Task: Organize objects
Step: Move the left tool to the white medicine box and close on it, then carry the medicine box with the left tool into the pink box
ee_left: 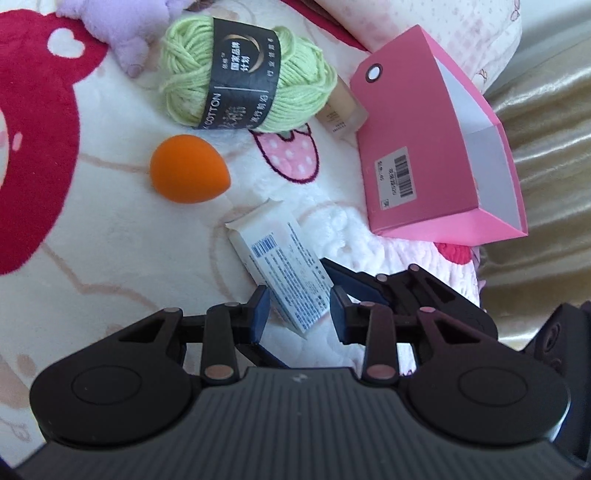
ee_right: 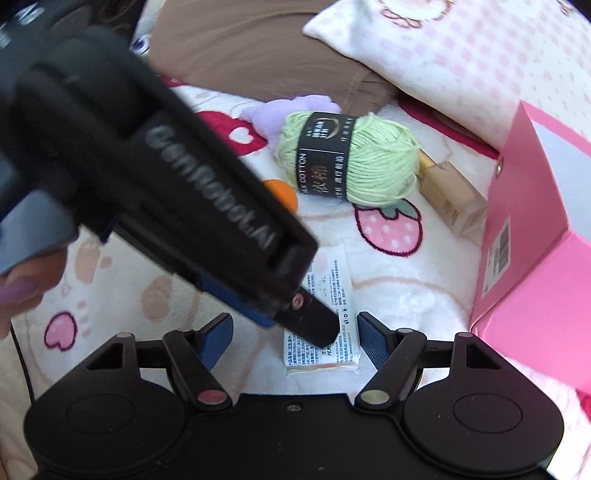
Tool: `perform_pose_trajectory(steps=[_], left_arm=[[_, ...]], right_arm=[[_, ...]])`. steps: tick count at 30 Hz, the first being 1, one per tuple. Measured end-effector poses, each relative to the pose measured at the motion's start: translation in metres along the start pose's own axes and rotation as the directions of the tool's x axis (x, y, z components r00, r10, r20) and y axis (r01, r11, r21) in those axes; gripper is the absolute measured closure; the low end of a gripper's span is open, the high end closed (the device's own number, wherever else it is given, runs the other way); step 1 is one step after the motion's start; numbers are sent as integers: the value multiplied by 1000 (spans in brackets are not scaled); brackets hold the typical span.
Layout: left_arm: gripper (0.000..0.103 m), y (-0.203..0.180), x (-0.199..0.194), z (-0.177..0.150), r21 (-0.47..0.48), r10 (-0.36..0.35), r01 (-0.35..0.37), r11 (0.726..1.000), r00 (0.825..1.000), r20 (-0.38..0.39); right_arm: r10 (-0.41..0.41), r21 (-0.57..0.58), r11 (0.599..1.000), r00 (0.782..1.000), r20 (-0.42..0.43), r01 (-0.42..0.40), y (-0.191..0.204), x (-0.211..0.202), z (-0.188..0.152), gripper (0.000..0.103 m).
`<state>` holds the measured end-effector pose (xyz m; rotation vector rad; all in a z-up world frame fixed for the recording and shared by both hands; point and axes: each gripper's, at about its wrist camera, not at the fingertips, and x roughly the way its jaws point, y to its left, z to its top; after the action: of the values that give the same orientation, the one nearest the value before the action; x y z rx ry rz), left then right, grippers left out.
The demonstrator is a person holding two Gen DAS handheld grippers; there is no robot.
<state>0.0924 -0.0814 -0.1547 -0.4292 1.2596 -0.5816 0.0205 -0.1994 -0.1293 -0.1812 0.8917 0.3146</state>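
A small white printed box (ee_left: 280, 269) (ee_right: 334, 280) lies on the fleece blanket. My left gripper (ee_left: 298, 312) (ee_right: 306, 325) reaches down over its near end, both blue pads against its sides, shut on it. My right gripper (ee_right: 295, 332) straddles the same box from the other side and stands open, with a gap at each pad; its fingers (ee_left: 354, 280) show just behind the left ones. An open pink box (ee_left: 417, 147) (ee_right: 535, 277) lies tipped on its side to the right.
A green yarn ball (ee_left: 240, 74) (ee_right: 369, 166), an orange sponge egg (ee_left: 188, 173) (ee_right: 284, 188) and a beige bottle (ee_left: 343, 114) (ee_right: 450, 199) lie beyond. A purple plush (ee_left: 118, 29) and a pillow (ee_right: 461, 55) sit farther back. A hand (ee_right: 18, 291) holds the left gripper.
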Motion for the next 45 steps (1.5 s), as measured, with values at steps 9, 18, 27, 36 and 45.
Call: perform_pose_trajectory(steps=[9, 18, 27, 36, 45], left_arm=[[69, 19, 12, -2, -92, -25, 29, 995, 999, 43], [77, 1, 0, -11, -54, 24, -18, 998, 992, 122], [77, -51, -55, -20, 78, -10, -9, 997, 971, 240], [77, -133, -98, 0, 186, -58, 2, 983, 954, 296], [76, -217, -93, 44, 307, -103, 7, 952, 949, 298]], right_arm=[[0, 21, 1000, 998, -56, 1, -11, 1, -2, 47], [9, 118, 993, 1000, -17, -7, -15, -11, -1, 57], [-26, 73, 997, 994, 111, 18, -25, -65, 10, 57], [-128, 87, 990, 963, 239, 110, -45, -146, 32, 57], [-207, 175, 971, 939, 276, 163, -114, -182, 59, 57]])
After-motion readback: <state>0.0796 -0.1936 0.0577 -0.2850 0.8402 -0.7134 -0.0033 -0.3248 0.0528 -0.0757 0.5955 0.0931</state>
